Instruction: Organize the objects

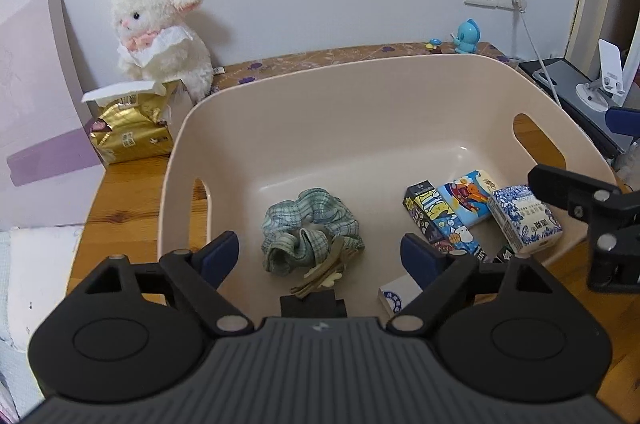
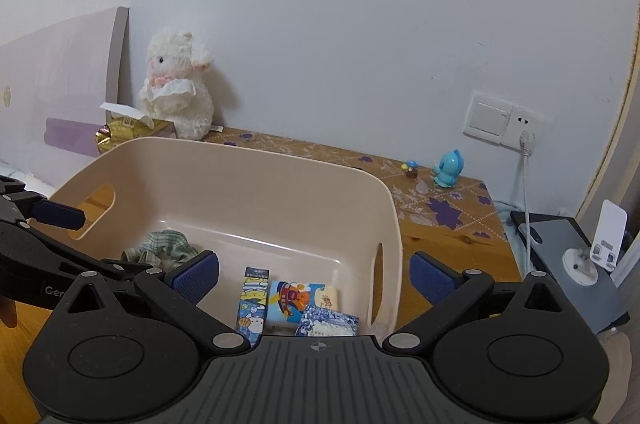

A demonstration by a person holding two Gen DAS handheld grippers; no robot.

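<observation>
In basin [image 1: 376,84]: scrunchie [image 1: 310,230] left, cartons [image 1: 472,214] right. Behind basin: plush [image 1: 160,32] far left, tissue pack [image 1: 128,134] before it.

smooth, slightly glossy beige plastic for the bin [image 1: 312,96]; soft crumpled checked cloth for the scrunchie [image 1: 310,230]; printed glossy card or paper on the small boxes [image 1: 468,204]. varnished knotty wood on the desk [image 1: 120,192], partly under a patterned cloth runner [image 2: 436,196]. fluffy white plush on the toy lamb [image 1: 160,32]; shiny gold foil wrap on the tissue pack [image 1: 128,128]. matt black plastic with ribbed grey top and blue rubbery pads [image 1: 220,252] on the left hand-held gripper [image 1: 320,256].
</observation>
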